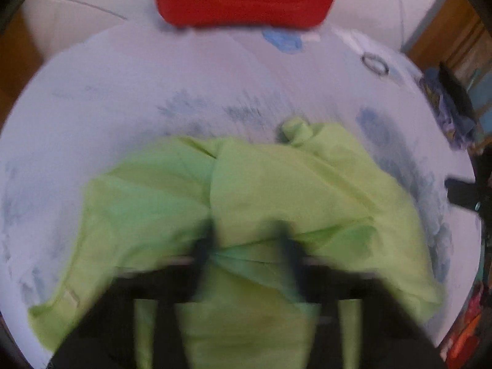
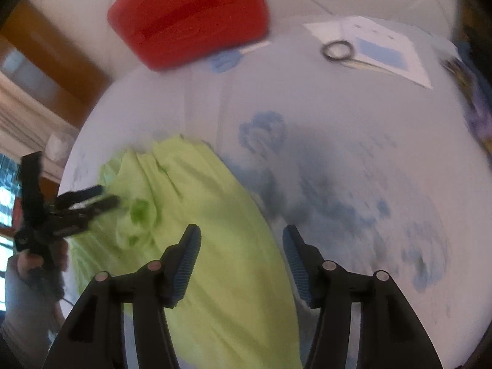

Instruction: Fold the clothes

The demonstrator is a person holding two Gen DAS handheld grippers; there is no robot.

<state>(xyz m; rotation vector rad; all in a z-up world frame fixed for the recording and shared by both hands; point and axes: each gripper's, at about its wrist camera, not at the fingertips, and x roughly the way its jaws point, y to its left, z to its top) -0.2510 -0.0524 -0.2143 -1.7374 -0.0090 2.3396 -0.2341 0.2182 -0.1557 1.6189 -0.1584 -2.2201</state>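
Two grippers work over one green garment [image 1: 276, 184], which lies crumpled on a pale, blue-printed sheet [image 1: 123, 92], on the near side of the red basket [image 2: 190, 21] and well apart from it. Farthest to the left of the basket, a person's hand [image 2: 40, 261] carries the left gripper [image 2: 107, 198], tipped steeply down at the garment's left edge. Its fingers are drawn almost together, and in its own blurred view a fold of green cloth runs between them, so I judge it has that edge nipped, though the blur leaves some doubt. The garment spreads in loose ridges from there, one knotted end pointing up towards the basket, nothing yet squared or laid flat. Below the basket and a little to its right, the right gripper [image 2: 241, 233] hangs above the garment's right border with its blue-ribbed fingers [image 2: 187, 261] well apart and nothing pressed between them. Farther right of the basket, a dark ring [image 2: 336, 49] and some papers [image 2: 384, 49] lie on the sheet, clear of the work. To my eye this is the taking-hold step before the first fold. Next, the right gripper would need to drop onto the near right edge and close on a single layer. After that both hands would have to lift and draw the cloth taut so it can be spread flat, away from the papers.
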